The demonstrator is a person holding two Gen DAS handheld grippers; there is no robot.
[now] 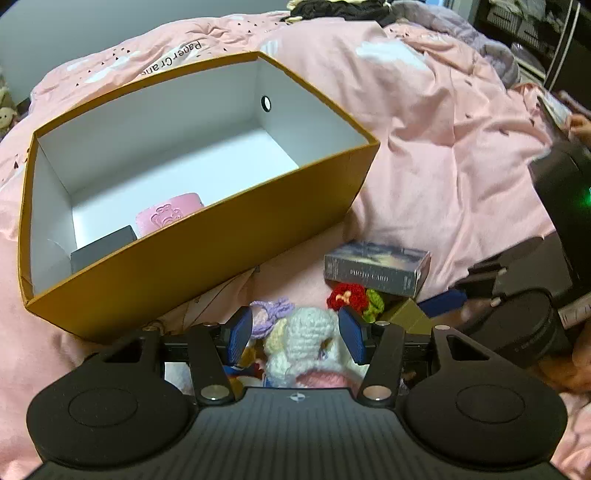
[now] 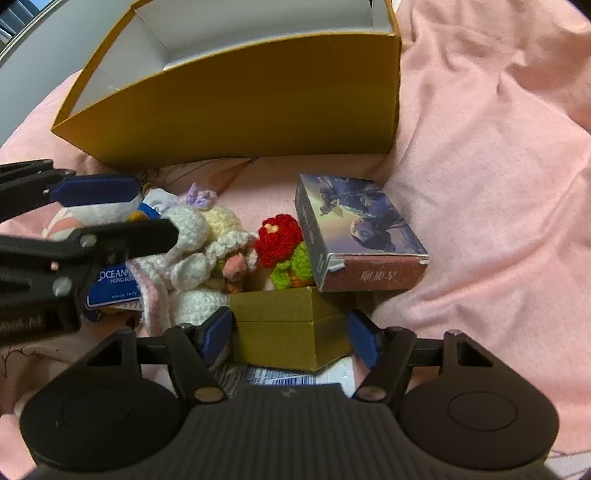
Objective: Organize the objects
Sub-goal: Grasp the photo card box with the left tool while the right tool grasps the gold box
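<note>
An open orange box (image 1: 207, 236) with a white inside lies on the pink bedspread; it also shows in the right wrist view (image 2: 240, 107). Inside it are a pink embossed item (image 1: 168, 214) and a grey box (image 1: 103, 247). My left gripper (image 1: 295, 334) is open, its blue pads on either side of a white crocheted doll (image 1: 310, 339) without clear contact. My right gripper (image 2: 291, 336) is open around a small gold box (image 2: 288, 332). A red crocheted flower (image 2: 277, 240) and a photo-card box (image 2: 354, 229) lie beside them.
The pink bedspread (image 1: 461, 147) spreads wide to the right. A blue and white Ocean Park tag (image 2: 110, 288) lies under the doll. Dark clothes (image 1: 340, 11) lie at the far edge of the bed. The left gripper's arm (image 2: 74, 240) crosses the right wrist view.
</note>
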